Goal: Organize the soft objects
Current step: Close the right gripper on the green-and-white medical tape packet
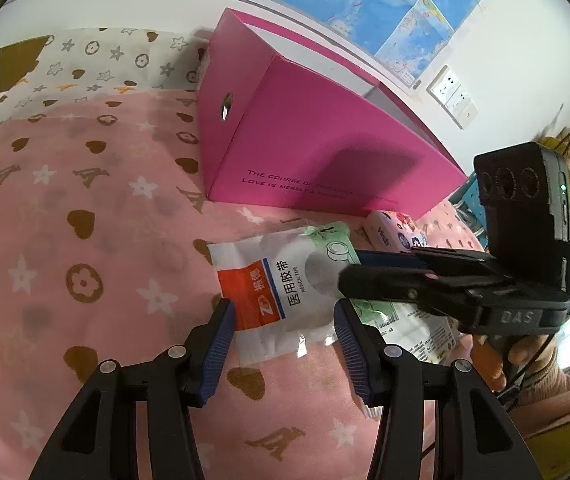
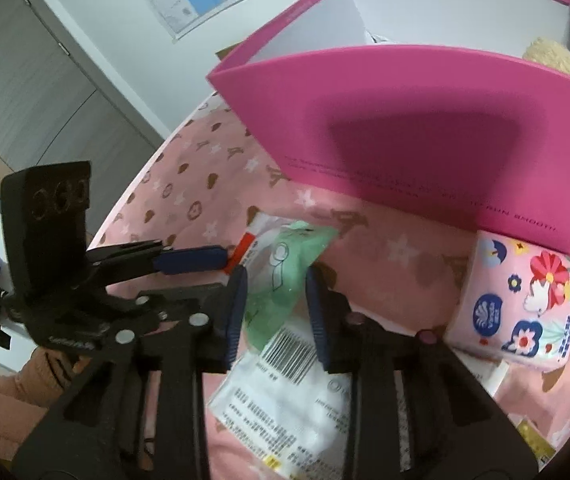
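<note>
Both jaws apart: I'm straddling medical tape packet [image 1: 281, 292] left, green packet [image 2: 285, 264] right; tissue pack [image 2: 517, 300] waiting beside pink box [image 1: 325, 136].

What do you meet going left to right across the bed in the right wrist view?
Left gripper → white and orange medical tape packet → green packet, between the right gripper fingers → floral tissue pack.

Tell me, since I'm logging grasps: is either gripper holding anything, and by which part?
Nothing is clearly held. The left gripper is open astride the medical tape packet. The right gripper brackets the green packet mid-length, but a pinch cannot be confirmed.
</note>
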Tool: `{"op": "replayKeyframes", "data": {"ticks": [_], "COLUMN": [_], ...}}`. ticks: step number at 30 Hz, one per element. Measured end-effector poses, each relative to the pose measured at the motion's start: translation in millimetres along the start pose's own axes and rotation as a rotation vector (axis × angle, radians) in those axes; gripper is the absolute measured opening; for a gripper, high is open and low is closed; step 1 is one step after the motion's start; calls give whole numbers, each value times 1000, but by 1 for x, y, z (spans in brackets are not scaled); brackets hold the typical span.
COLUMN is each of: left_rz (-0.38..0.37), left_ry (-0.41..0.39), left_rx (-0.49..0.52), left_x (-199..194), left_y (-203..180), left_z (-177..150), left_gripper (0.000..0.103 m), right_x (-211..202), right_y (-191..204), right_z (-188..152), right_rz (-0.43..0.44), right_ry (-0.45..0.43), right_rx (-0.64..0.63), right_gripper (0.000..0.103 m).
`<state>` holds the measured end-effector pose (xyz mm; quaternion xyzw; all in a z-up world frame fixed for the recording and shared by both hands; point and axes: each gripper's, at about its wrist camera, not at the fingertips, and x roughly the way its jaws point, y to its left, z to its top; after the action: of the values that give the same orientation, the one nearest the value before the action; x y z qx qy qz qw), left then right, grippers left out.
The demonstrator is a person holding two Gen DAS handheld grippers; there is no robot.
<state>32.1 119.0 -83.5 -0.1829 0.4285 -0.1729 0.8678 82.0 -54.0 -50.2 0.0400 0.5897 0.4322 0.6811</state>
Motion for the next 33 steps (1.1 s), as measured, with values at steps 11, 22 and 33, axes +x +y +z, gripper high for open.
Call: {"op": "replayKeyframes", "data": {"ticks": [11,22,33], "left_rz": [-27,-55,-36], "left_ry": [-22,10,20], "left_rx": [-37,-19,13], "left_x": [1,9,15], "left_y": [3,-4,-11], "left_z": [10,13,12], "left_gripper": [67,70,71], "right_x": [-39,-36,-35], "right_y": [-9,-13,-41], "right_z": [-5,-8,-5], "right_rz": [104,108,75], "right_ry": [-101,-86,-25], "right_rx": [6,22,131], "right_gripper": [3,3,16]}}
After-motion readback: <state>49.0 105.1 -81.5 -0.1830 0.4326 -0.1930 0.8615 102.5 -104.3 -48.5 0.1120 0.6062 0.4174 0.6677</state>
